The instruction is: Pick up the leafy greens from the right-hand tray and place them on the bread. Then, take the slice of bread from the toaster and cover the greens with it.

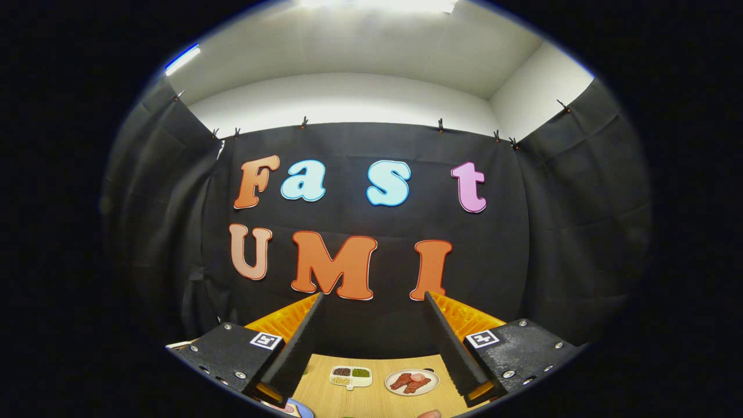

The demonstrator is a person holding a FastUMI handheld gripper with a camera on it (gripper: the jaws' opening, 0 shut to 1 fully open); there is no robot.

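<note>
My gripper [374, 296] is held high above the wooden table [374, 402] and points at the booth's back wall. Its fingers stand wide apart and open, with nothing between them. Low between the fingers, on the table, lies a small white divided tray [350, 376] with dark, green and pale fillings. To its right sits a round white plate [412, 382] with reddish slices of meat. The rim of a blue plate [297, 409] peeks out under the left finger.
A small pinkish rounded thing [430, 414] shows at the table's near edge; what it is I cannot tell. Black cloth walls [551, 232] close the booth behind and at both sides of the table.
</note>
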